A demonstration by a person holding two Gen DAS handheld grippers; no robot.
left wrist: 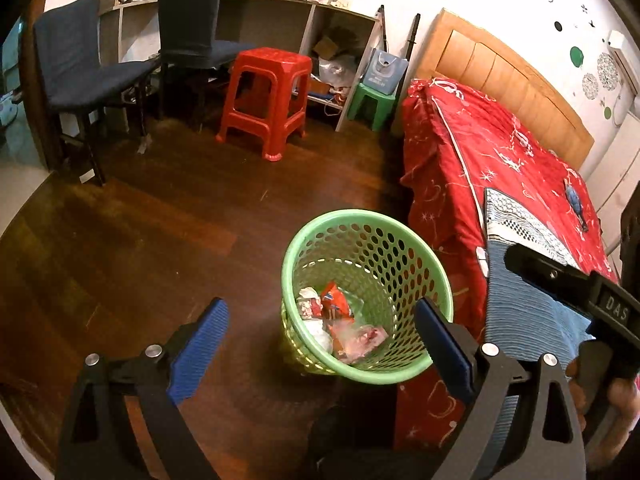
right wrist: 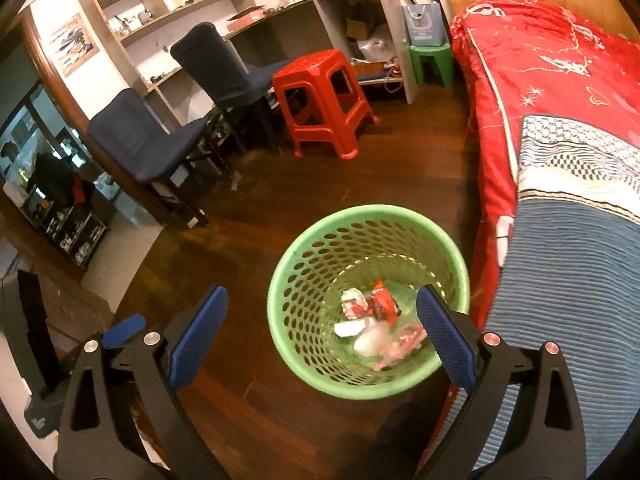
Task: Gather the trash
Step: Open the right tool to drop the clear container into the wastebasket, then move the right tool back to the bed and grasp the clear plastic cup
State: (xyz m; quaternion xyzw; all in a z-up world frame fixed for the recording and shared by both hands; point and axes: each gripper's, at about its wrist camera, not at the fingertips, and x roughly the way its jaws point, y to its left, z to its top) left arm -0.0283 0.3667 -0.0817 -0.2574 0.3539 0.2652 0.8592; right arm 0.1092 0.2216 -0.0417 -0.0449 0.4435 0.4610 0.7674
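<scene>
A green perforated waste basket (left wrist: pixel 368 224) stands on the wooden floor beside the bed; it also shows in the right wrist view (right wrist: pixel 360 216). Inside lie crumpled wrappers (left wrist: pixel 340 320), red, white and clear; they show in the right wrist view too (right wrist: pixel 376 320). My left gripper (left wrist: pixel 322 340) is open and empty, held above the basket's near rim. My right gripper (right wrist: pixel 324 328) is open and empty, above the basket. The right gripper's body (left wrist: pixel 580 292) shows at the right of the left wrist view.
A bed with a red cover (left wrist: pixel 500 152) and a blue striped blanket (right wrist: pixel 568 280) lies right of the basket. A red stool (left wrist: pixel 268 96), a green stool (left wrist: pixel 370 104), two dark chairs (left wrist: pixel 88 68) and a shelf desk (right wrist: pixel 240 12) stand at the back.
</scene>
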